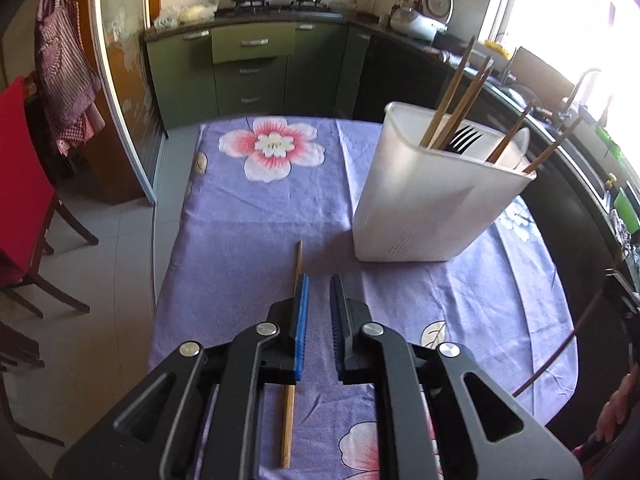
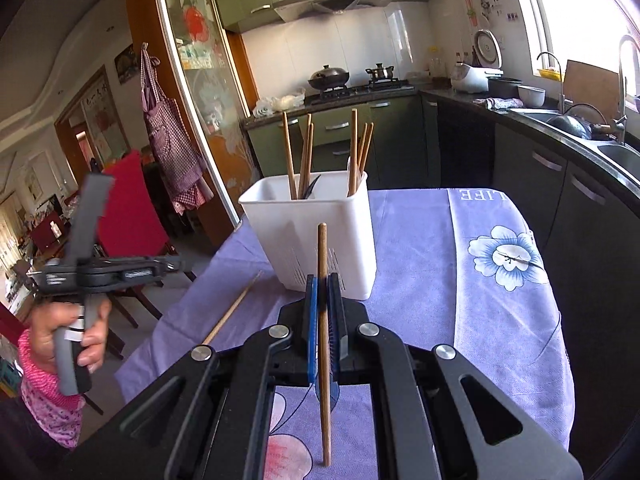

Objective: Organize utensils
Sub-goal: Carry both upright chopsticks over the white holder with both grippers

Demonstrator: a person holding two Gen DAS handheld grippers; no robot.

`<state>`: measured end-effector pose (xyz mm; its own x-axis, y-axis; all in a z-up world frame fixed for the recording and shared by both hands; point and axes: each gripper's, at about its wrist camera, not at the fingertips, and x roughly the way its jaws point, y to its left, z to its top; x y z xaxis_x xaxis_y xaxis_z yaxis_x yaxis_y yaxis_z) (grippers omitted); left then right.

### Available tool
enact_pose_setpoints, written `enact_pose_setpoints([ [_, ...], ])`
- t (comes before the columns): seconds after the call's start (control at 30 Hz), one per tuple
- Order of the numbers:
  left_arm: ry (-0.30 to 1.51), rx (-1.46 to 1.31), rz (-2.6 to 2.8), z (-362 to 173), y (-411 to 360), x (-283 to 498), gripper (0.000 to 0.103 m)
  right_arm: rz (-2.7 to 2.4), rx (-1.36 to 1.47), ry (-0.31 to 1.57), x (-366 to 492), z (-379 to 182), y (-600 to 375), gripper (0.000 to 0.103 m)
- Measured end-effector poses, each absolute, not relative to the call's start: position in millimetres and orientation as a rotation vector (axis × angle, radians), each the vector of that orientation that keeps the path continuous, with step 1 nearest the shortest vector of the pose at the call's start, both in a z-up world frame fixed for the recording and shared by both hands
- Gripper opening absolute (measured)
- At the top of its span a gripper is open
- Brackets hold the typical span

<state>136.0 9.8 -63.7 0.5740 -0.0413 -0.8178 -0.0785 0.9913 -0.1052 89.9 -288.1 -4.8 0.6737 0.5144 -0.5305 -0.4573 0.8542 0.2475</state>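
A white plastic utensil holder (image 1: 424, 200) stands on the purple flowered tablecloth (image 1: 248, 208), with several wooden chopsticks and a dark fork in it; it also shows in the right wrist view (image 2: 320, 236). My left gripper (image 1: 319, 280) is open just above a single wooden chopstick (image 1: 298, 256) lying on the cloth, which passes under its left finger. My right gripper (image 2: 323, 280) is shut on another wooden chopstick (image 2: 322, 248), held upright in front of the holder. The lying chopstick (image 2: 236, 308) and the left gripper's handle (image 2: 100, 276) show at the left there.
A red chair (image 1: 20, 200) stands left of the table. Green kitchen cabinets (image 1: 252, 64) with a wok and a stove are behind. A dark counter with a sink (image 2: 592, 140) runs along the right. A checked apron (image 2: 172, 140) hangs by the glass door.
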Motion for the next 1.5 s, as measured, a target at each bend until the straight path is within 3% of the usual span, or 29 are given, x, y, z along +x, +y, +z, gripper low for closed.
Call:
enact_pose_setpoints([
  [0.07, 1.047, -0.113, 0.003, -85.5, 10.8, 158.7, 0.02, 0.562, 0.104, 0.613, 84.5, -0.2, -289.6, 0.006],
  [0.33, 1.251, -0.088, 0.011, -136.4, 19.7, 204.5, 0.021, 0.564, 0.134, 0.573, 71.5, 13.4, -307.9, 0.006],
  [0.57, 1.291, -0.072, 0.054, -152.5, 20.8, 214.7, 0.021, 0.572, 0.131, 0.552, 64.6, 23.2, -309.4, 0.006],
  [0.63, 1.294, -0.062, 0.068, -152.6, 22.1, 215.5, 0.016, 0.574, 0.127, 0.545, 63.2, 26.4, -307.9, 0.006],
  [0.67, 1.294, -0.057, 0.065, -152.3, 20.5, 215.8, 0.006, 0.577, 0.126, 0.541, 60.8, 28.3, -307.2, 0.006],
  [0.77, 1.297, -0.059, 0.042, -150.6, 20.5, 214.7, 0.005, 0.586, 0.122, 0.531, 58.6, 33.3, -305.2, 0.006],
  [0.9, 1.235, -0.075, 0.028, -132.7, 22.7, 204.3, 0.005, 0.592, 0.116, 0.522, 58.7, 38.6, -303.6, 0.006],
  [1.23, 0.995, -0.047, -0.045, -31.2, 19.6, 140.8, 0.005, 0.604, 0.09, 0.489, 55.2, 56.1, -294.4, 0.006],
  [1.5, 0.903, -0.042, -0.1, 4.3, 10.6, 115.4, 0.005, 0.609, 0.067, 0.473, 57.8, 69.2, -284.2, 0.006],
])
